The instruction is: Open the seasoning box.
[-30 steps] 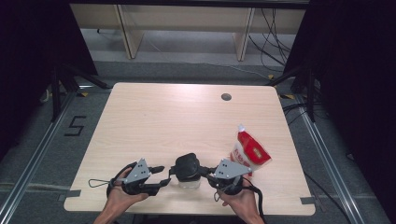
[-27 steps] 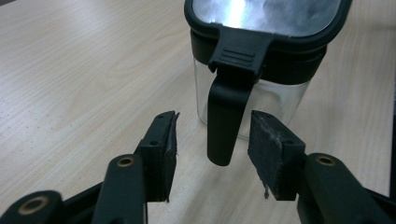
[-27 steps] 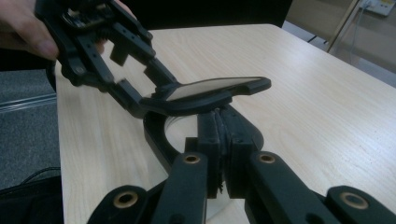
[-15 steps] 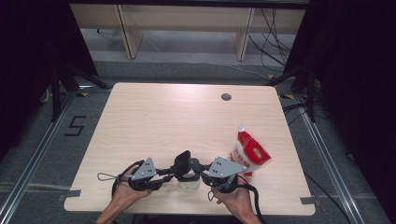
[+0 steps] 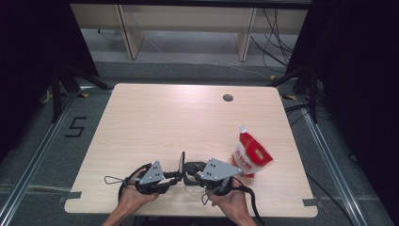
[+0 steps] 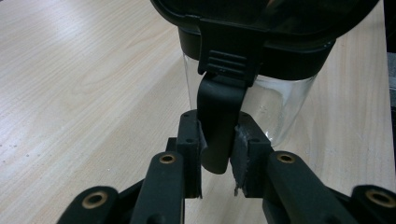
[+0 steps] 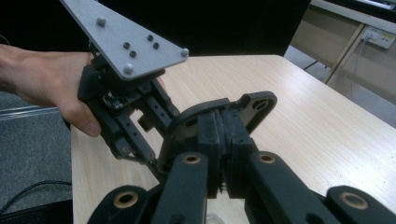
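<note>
Fingers of my left gripper (image 6: 217,163) have just been closing, and in the left gripper view they now clench a black latch tab (image 6: 218,116) that hangs from the lid of a small clear container (image 6: 261,102). A second ago, in the high view, that gripper sat a little apart from the container with its fingers wider; now it has come in against the container's left side.

My right gripper (image 7: 223,154) is clamped tight on the edge of the black lid (image 7: 219,121). In the right gripper view the lid appears tipped up on edge, with a rounded lug (image 7: 259,103) at its far corner. Compared with half a second ago, the lid (image 5: 181,162) stands more upright in the high view, so I judge the right hand is swinging it open while the left steadies or frees the clasp.

I read this as the opening step under way: the lid lifting, the latch gripped, the container not yet fully open.

Placement: the container (image 5: 190,181) stands near the front edge of the light wooden worktop (image 5: 179,117), between my two hands. Its body is transparent with a black rim; I cannot tell whether anything is inside, since the glass is partly hidden. A red and white pouch (image 5: 251,155) lies to its right, near but apart.
</note>
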Demonstrator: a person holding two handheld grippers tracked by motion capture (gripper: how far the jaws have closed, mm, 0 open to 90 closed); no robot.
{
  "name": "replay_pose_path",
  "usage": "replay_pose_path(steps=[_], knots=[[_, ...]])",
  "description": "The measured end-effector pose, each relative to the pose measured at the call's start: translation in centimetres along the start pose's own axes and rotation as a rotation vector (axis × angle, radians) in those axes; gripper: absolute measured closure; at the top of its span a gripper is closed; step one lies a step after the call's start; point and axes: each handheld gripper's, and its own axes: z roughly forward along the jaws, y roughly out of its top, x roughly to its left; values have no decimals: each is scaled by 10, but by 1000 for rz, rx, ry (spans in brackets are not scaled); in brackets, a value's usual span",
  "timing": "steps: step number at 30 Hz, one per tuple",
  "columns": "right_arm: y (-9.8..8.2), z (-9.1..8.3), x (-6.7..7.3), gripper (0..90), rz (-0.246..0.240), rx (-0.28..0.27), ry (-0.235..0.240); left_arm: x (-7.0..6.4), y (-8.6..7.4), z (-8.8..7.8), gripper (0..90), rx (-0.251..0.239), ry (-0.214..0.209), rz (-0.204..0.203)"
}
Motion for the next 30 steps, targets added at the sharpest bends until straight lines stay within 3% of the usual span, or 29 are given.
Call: replay_pose_path(steps=[3, 4, 12, 13, 15, 26, 30], knots=[[3, 4, 3, 881, 6, -6, 4, -2, 0, 0, 740, -1, 5, -19], [4, 5, 3, 881, -3, -3, 11, -1, 0, 0, 739, 8, 10, -6], [9, 15, 7, 884, -2, -2, 29, -3, 0, 0, 740, 2, 15, -16], [9, 16, 6, 884, -26, -12, 18, -3, 0, 0, 740, 2, 15, -16], [9, 18, 7, 884, -6, -4, 27, -3, 0, 0, 740, 1, 17, -19], [9, 16, 7, 853, 3, -8, 32, -3, -1, -2, 730, -4, 2, -37], [8, 11, 4, 838, 7, -9, 24, -3, -1, -4, 656, -12, 12, -36]])
